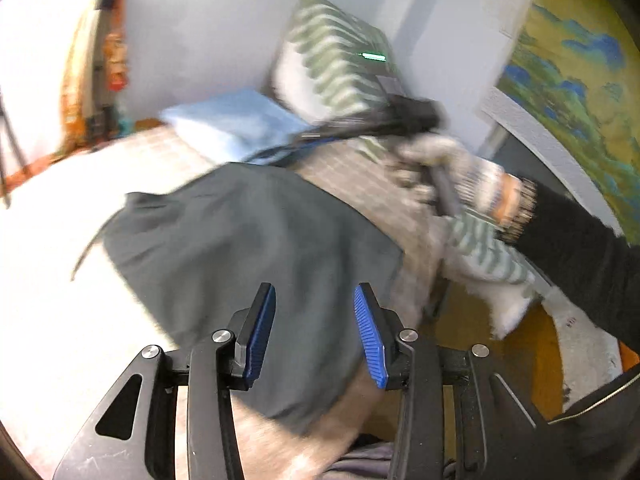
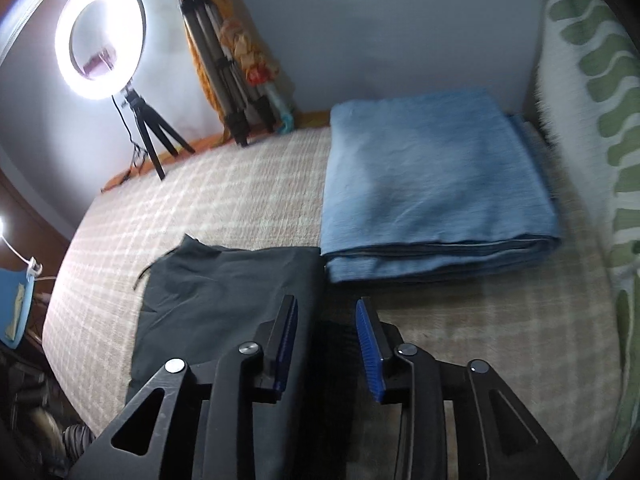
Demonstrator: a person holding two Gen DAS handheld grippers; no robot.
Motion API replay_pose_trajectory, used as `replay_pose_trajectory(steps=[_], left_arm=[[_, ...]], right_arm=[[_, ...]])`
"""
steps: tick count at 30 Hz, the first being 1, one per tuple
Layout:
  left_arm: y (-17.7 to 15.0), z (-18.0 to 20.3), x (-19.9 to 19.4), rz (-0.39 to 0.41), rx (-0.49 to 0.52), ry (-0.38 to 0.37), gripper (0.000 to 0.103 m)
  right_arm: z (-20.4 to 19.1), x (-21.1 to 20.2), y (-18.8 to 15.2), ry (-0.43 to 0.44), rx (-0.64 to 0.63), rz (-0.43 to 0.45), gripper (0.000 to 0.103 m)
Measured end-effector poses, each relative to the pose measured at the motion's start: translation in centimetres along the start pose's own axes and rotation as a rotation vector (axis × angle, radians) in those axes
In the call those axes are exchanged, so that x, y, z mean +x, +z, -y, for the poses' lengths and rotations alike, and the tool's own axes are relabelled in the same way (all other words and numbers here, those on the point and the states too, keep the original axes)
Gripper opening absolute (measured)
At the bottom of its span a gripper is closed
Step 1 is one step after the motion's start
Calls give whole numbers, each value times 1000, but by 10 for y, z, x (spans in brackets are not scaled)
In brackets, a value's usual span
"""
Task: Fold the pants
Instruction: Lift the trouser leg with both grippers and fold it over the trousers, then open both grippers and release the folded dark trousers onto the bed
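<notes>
Dark grey pants (image 1: 248, 248) lie folded in a flat packet on the checked bed cover (image 1: 352, 176). My left gripper (image 1: 314, 308) hovers over their near end, jaws open, with only the cloth below showing in the gap. In the right wrist view the pants (image 2: 224, 292) lie left of centre, a thin cord trailing from their far left corner. My right gripper (image 2: 326, 320) is open above their right edge, and its pads press on nothing. A gloved hand (image 1: 452, 172) holds that gripper at the pants' far right side, blurred.
A folded blue blanket (image 2: 432, 184) lies just beyond the pants, touching their far right corner. A green-striped pillow (image 2: 600, 120) lines the right side. A lit ring light (image 2: 100, 36) and a folded tripod (image 2: 224, 80) stand by the wall. The bed's edge and the floor show at lower right (image 1: 500, 320).
</notes>
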State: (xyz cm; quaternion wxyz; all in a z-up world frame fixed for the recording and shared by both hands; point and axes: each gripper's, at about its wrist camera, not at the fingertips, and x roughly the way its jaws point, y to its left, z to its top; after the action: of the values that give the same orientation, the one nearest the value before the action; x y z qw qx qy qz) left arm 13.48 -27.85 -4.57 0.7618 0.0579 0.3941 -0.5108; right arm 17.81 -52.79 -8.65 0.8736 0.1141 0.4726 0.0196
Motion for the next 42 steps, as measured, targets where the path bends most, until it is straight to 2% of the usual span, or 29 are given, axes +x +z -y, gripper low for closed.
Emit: replay_pose_trajectory(steps=[4, 7, 11, 15, 17, 22, 25, 28, 30, 32, 35, 42], left_arm=[[-5, -38, -14, 26, -95, 59, 39], [-13, -58, -19, 27, -141, 98, 39], [-26, -68, -9, -22, -180, 71, 39], [-37, -61, 7, -81, -166, 49, 39], [-39, -64, 13, -88, -197, 30, 39], [-38, -75, 19, -81, -256, 19, 39], [-37, -86, 19, -74, -307, 2, 50], [-37, -98, 20, -75, -353, 13, 50], [-35, -103, 23, -72, -385, 8, 50], [-35, -106, 24, -68, -402, 17, 50], [-34, -106, 21, -56, -400, 46, 50], [-26, -95, 24, -55, -326, 176, 50]], right_arm=[[-14, -34, -19, 32, -31, 65, 34], [-35, -46, -43, 92, -81, 75, 34], [-63, -44, -78, 151, -156, 42, 34], [-72, -27, -102, 102, -199, -14, 34], [-67, -16, -109, 84, -184, -48, 33], [-50, -9, -118, 62, -145, -70, 33], [-41, -8, -123, 79, -121, -97, 34], [-42, -11, -126, 70, -135, -105, 34], [-41, -14, -124, 80, -129, -103, 38], [-39, -17, -120, 89, -112, -91, 55], [-37, -24, -115, 62, -104, -54, 71], [-31, -22, -103, 3, -97, -29, 83]])
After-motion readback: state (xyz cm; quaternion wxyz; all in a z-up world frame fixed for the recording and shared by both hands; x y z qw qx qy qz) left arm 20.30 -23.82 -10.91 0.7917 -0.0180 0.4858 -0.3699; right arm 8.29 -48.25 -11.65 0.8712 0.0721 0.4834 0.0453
